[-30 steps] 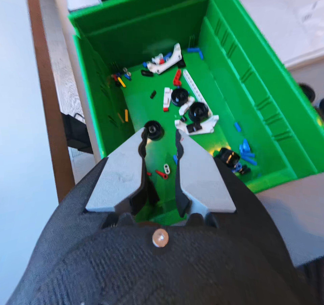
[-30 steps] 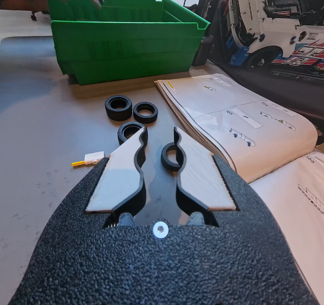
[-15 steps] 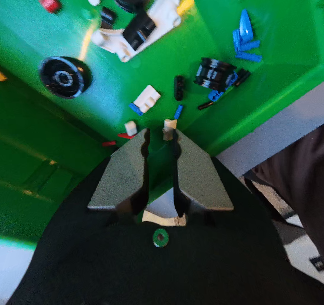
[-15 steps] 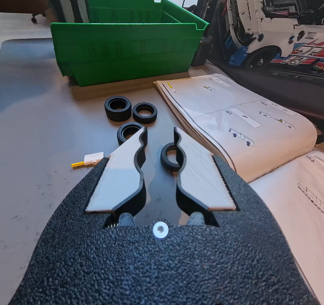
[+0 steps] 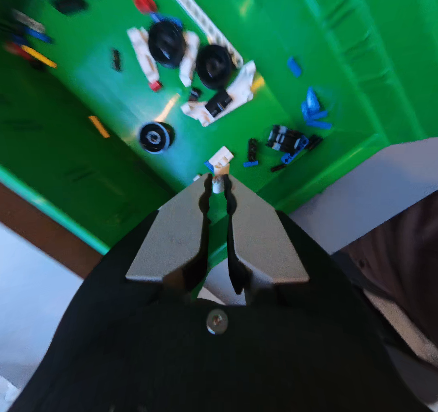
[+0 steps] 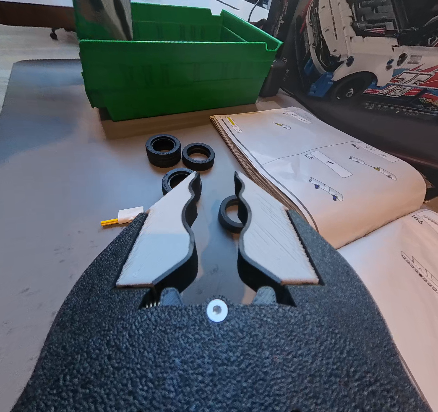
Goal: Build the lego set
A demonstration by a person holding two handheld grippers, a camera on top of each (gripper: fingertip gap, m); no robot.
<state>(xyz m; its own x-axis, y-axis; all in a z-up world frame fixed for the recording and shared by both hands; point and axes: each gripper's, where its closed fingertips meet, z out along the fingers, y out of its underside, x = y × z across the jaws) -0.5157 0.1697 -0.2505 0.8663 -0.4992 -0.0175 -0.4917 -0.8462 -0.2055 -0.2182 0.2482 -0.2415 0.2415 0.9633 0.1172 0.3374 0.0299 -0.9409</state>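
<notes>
Left wrist view: the left gripper (image 5: 217,180), which half a second ago hung low over the floor of the green plastic parts bin (image 5: 308,33) with a small white cylindrical Lego connector (image 5: 218,184) only just at its tips, now stands higher, so that more of the bin floor shows, and its jaws have narrowed to pinch that connector between the fingertips; a second ago they were wider and empty. The pick therefore appears made, and the piece is judged ready to be carried out to the work surface. Below it on the bin floor lie a white-and-blue brick (image 5: 219,158), a black wheel hub with a pale centre (image 5: 155,137), two black tyred wheels (image 5: 189,54) among white panels, a long white perforated beam (image 5: 201,21) and scattered blue pins (image 5: 314,113); motion blur hides finer detail. Right wrist view: the right gripper (image 6: 216,176) is unchanged, its jaws spread and empty, low over a grey table mat (image 6: 59,187). Four loose black rubber tyres lie there, one (image 6: 228,214) touching the inner edge of the right finger, beside a small white piece on a yellow axle (image 6: 123,216). An open instruction booklet (image 6: 320,163) lies to the right, the set's box with a white race car printed on it (image 6: 367,33) stands behind, and further tables fill the room beyond the bin.
</notes>
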